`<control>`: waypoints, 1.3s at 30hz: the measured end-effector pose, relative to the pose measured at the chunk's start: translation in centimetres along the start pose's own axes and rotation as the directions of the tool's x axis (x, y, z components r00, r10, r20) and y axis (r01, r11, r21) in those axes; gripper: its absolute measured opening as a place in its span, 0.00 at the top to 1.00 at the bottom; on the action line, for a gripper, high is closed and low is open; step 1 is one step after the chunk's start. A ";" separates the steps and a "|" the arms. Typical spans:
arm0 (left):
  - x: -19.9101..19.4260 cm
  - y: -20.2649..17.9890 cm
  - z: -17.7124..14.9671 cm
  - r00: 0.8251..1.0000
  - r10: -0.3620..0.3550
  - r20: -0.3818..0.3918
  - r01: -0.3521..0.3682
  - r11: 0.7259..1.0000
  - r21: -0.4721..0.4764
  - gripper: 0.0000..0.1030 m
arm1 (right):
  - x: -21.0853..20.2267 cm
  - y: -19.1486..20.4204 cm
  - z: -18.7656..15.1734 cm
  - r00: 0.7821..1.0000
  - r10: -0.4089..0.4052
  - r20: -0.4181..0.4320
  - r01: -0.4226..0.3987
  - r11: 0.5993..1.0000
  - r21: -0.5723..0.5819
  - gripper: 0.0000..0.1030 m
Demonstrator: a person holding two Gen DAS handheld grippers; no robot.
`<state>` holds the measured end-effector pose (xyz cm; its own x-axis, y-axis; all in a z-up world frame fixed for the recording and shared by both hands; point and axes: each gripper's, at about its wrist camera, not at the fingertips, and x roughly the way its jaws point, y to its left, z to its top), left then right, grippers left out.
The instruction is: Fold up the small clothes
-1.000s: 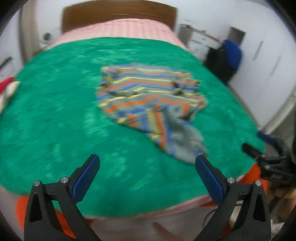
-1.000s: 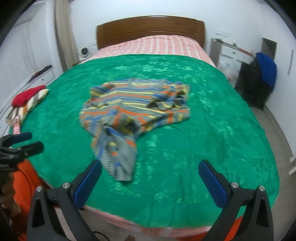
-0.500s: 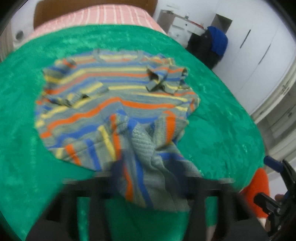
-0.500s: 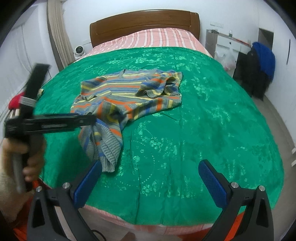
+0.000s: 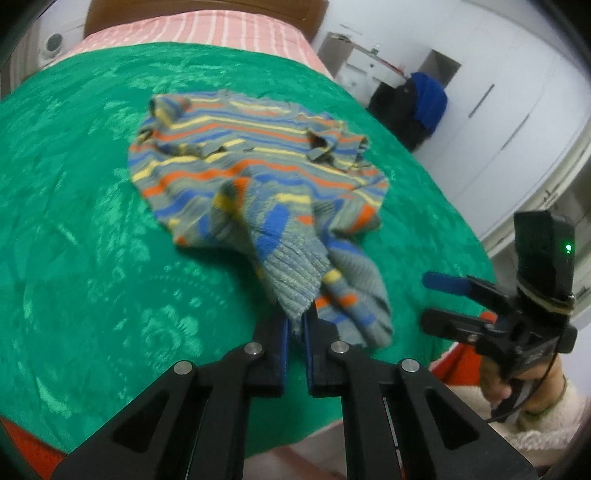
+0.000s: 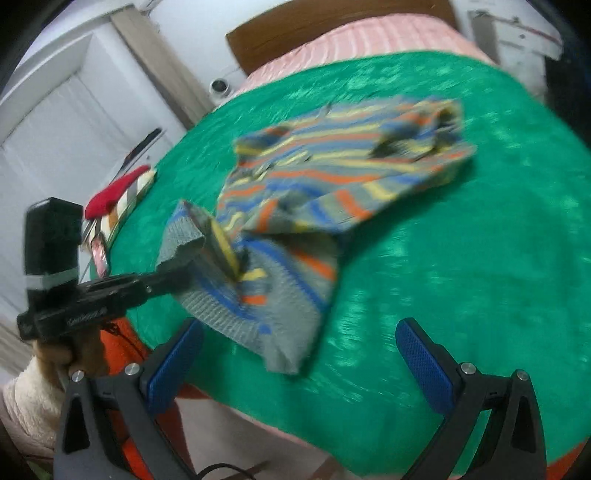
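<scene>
1. Knitwear first: a small grey knitted sweater with orange, blue and yellow stripes (image 5: 255, 155) lies crumpled in the middle of the left wrist frame, on a bed spread with a shiny green patterned blanket (image 5: 92, 258).
2. Its ribbed grey hem (image 5: 295, 284) trails toward the lower centre of that frame, raised off the blanket.
3. The left gripper (image 5: 295, 332), black with blue pads, has just clamped its jaws onto that hem; the knit is pinched between them.
4. In the right wrist frame the same gripper (image 6: 184, 273) reaches in from the left edge, the hem bunched at its tip, a person's hand (image 6: 62, 354) in a cream fleecy sleeve beneath it.
5. The right gripper (image 6: 299, 354) hangs at the bottom of its own frame, jaws spread wide, nothing between them but green blanket and the sweater's lower edge beyond.
6. From the left wrist view, that gripper (image 5: 443, 299) sits at the right edge, apart from the sweater.
7. A pink striped sheet (image 5: 207, 29) and brown wooden headboard (image 5: 110, 9) fill the top.
</scene>
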<state>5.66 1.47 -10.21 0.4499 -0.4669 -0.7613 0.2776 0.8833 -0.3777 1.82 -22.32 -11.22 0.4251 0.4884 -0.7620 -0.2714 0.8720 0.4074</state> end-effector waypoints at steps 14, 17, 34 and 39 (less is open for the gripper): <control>-3.0 3.7 -5.6 0.992 0.123 -0.029 -0.126 0.984 -0.126 0.97 | 6.7 2.0 1.7 0.986 -0.128 -0.109 0.120 0.990 -0.074 0.70; -3.2 4.1 -5.7 0.992 0.124 -0.026 -0.126 0.983 -0.131 0.85 | 4.7 -1.0 0.8 0.993 -0.077 -0.089 0.082 0.995 0.052 0.85; 3.2 4.2 -2.4 0.986 0.159 -0.045 -0.157 0.987 0.038 0.94 | 0.6 2.7 2.9 0.989 -0.127 0.073 0.140 0.965 -0.222 0.42; -0.2 5.5 -2.6 0.994 0.104 -0.039 -0.106 0.993 -0.053 0.95 | 6.2 4.5 4.9 0.987 -0.150 -0.052 0.114 0.900 -0.421 0.88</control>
<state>4.90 6.55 -13.46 0.4430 -0.3705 -0.8164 0.1831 0.9288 -0.3222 7.51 -15.18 -11.63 0.4153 0.3496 -0.8398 -0.5589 0.8265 0.0677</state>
